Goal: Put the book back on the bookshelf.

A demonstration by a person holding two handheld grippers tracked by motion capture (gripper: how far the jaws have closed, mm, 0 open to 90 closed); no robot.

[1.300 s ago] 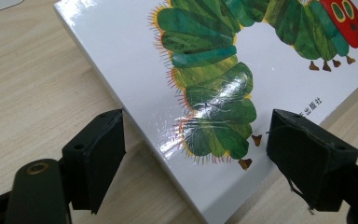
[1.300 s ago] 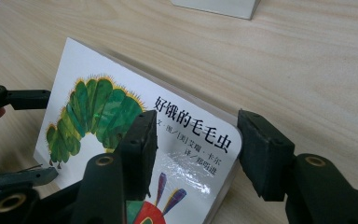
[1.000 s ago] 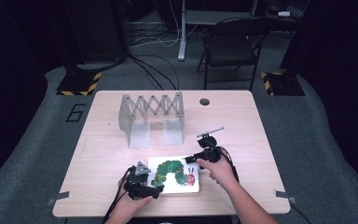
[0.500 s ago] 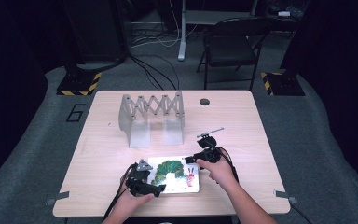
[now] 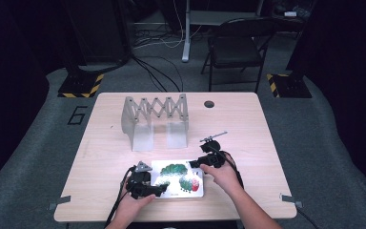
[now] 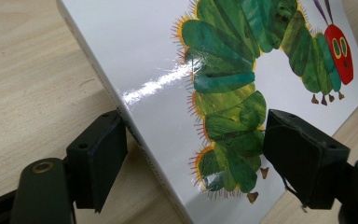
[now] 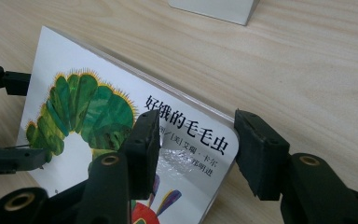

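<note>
A picture book [image 5: 177, 178] with a green caterpillar on its white cover lies near the front edge of the counter [image 5: 248, 124], about midway between the front corners, with a claw at each of its short ends. In the high view the left claw [image 5: 158, 189] sits at the book's front left corner and the right claw [image 5: 193, 163] at its far right corner. In the left gripper view, the left claw [image 6: 193, 154] is spread wide around the book [image 6: 223, 93]: one jaw rests beside the spine edge on the counter side, the other lies over the cover next to the caterpillar's tail, and the book's edge looks lifted slightly off the wood, though whether the jaws actually press on it cannot be told. In the right gripper view, the right claw [image 7: 193, 149] is also wide, straddling the rounded corner of the book [image 7: 98, 116] that carries the printed title; one jaw sits over the cover, the other just beyond the edge, apart from it. Behind the book, toward the middle of the counter, stands a grey accordion-style rack [image 5: 156, 121] on two upright panels, and a small metal tool [image 5: 213, 137] lies between the rack and the right claw.
</note>
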